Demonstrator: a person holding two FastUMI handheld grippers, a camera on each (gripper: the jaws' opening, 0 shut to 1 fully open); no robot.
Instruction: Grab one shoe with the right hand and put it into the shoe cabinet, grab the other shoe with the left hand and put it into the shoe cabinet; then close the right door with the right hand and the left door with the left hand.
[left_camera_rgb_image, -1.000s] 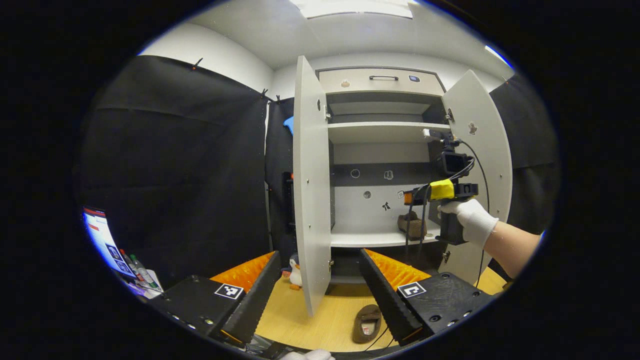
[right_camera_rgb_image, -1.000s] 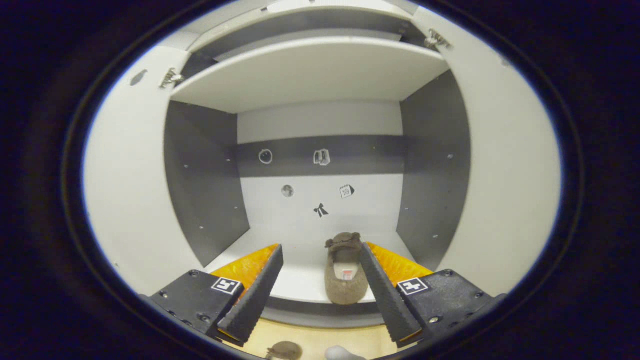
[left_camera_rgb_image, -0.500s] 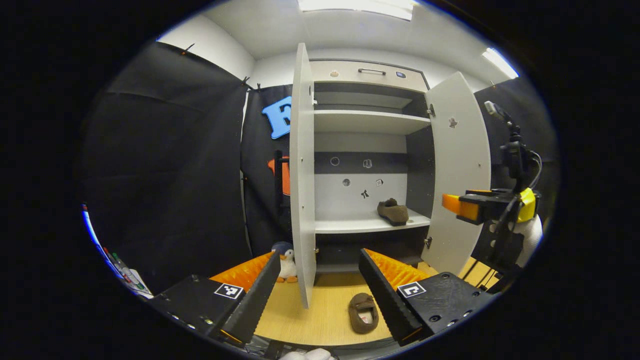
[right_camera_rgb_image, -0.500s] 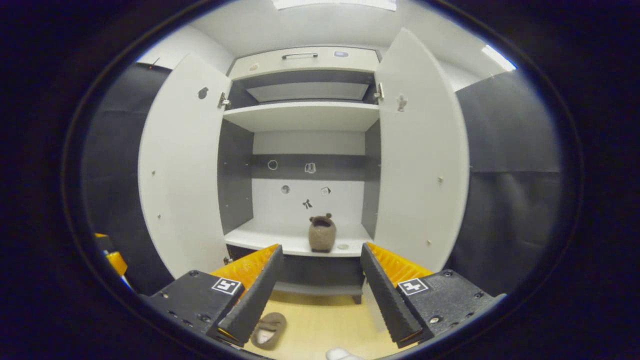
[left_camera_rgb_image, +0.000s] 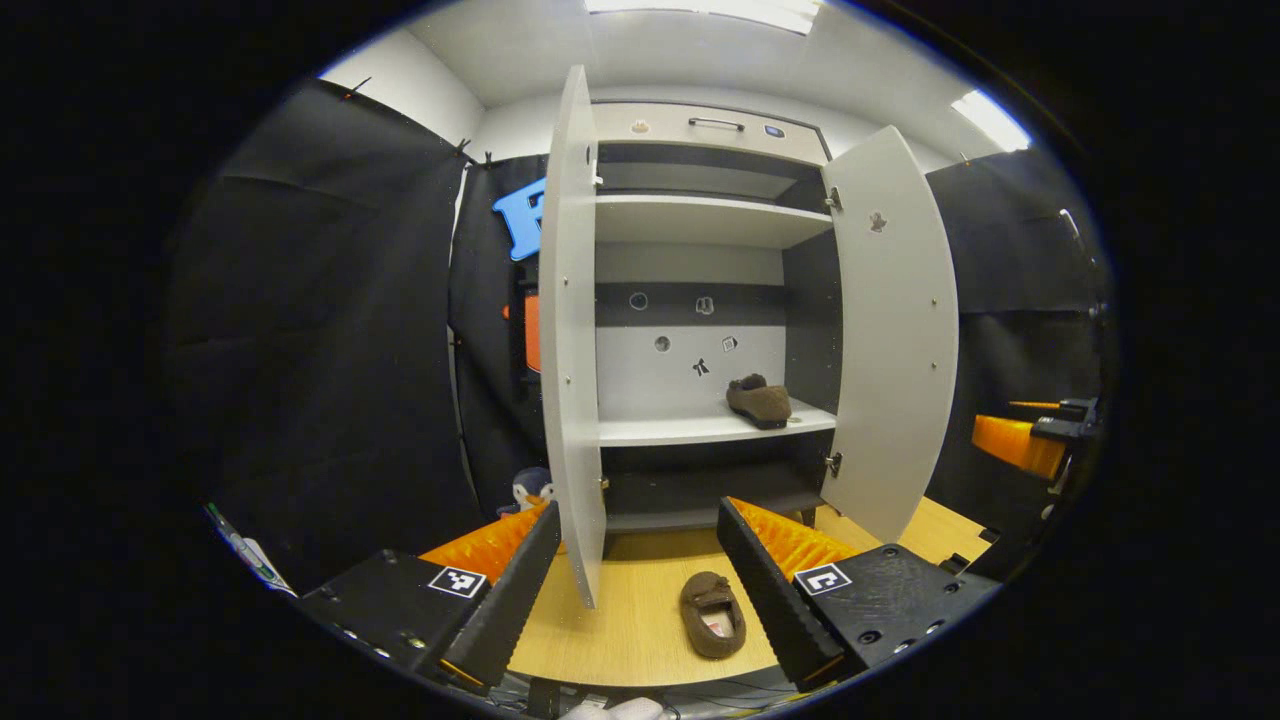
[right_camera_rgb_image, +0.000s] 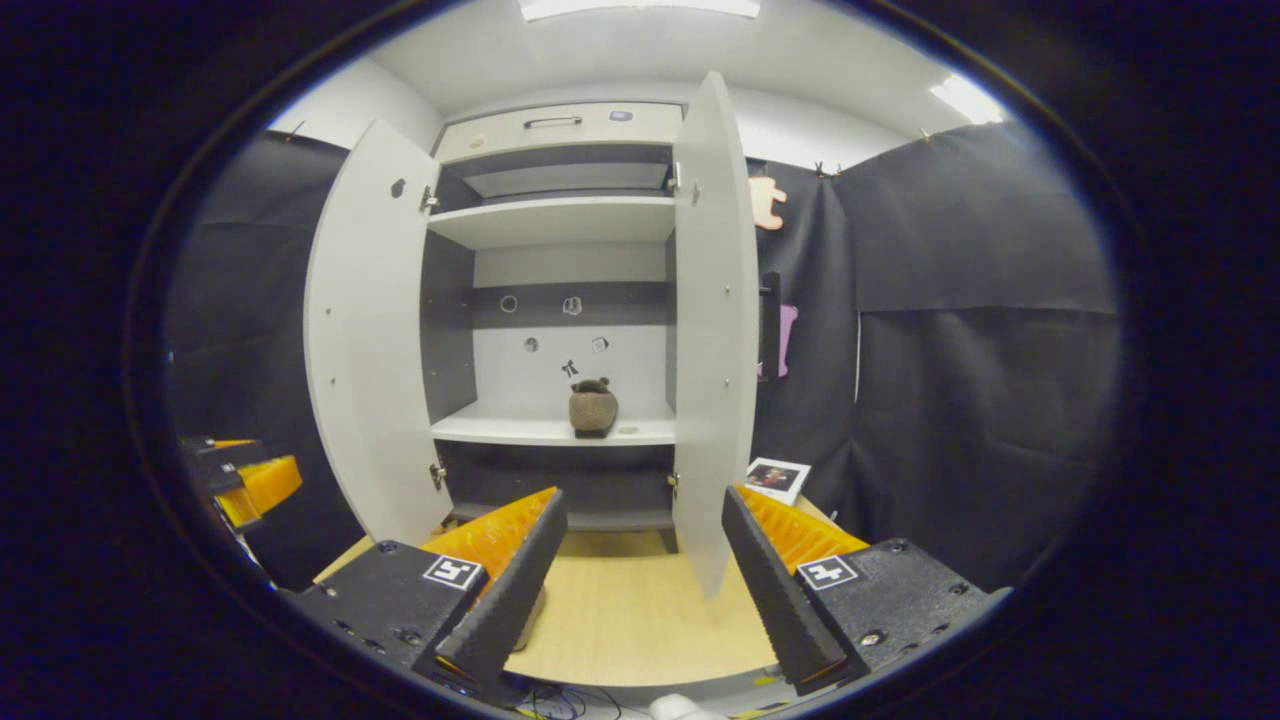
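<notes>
Left tool — fingers apart, nothing between them. Just ahead of its right finger, one brown shoe lies on the wooden floor, toe toward the cabinet. Beyond it, the shoe cabinet stands with both doors swung out: the left door edge-on directly ahead, the right door off to the right. On the lower shelf inside, toward its right end, sits the second shoe. A small penguin toy stands on the floor left of the left door. Right tool — fingers likewise apart and empty, seen also at the far right of the left gripper view. Ahead of it, the right door is edge-on, and the shelved shoe sits straight ahead, heel toward the camera. A printed card lies on the floor to the right of the cabinet.
</notes>
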